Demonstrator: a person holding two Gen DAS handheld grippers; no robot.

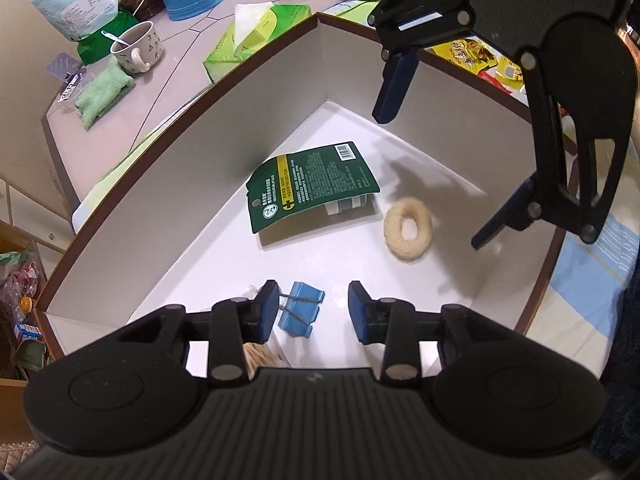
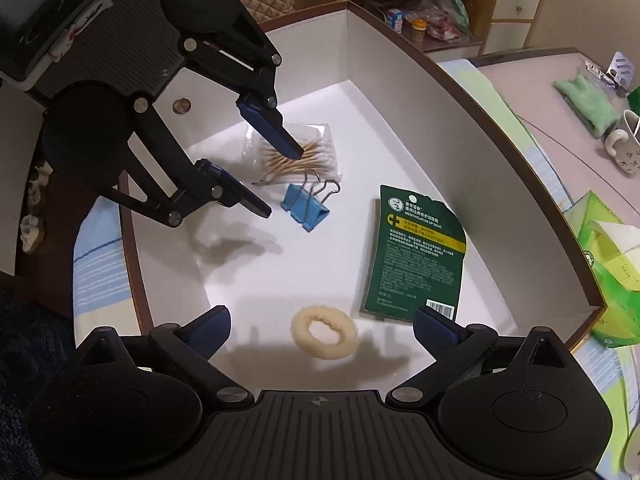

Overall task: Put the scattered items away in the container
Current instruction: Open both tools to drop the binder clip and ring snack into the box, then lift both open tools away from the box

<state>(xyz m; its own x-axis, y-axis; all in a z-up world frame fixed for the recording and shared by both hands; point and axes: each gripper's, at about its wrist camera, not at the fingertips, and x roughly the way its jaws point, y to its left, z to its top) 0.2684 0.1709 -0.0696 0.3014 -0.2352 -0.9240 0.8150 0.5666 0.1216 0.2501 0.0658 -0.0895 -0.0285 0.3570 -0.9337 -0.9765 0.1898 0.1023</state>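
fingers [image 1: 267, 311] apart | box [image 1: 200, 152]: binder clip [image 1: 299, 314], hair ring [image 1: 408, 227], green packet [image 1: 312, 184]

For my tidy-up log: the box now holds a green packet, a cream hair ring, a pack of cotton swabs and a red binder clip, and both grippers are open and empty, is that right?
Nearly. The binder clip is blue, not red, as the right wrist view shows. The rest holds: the green packet, cream hair ring and pack of cotton swabs lie in the box, and the left gripper and right gripper are open and empty.
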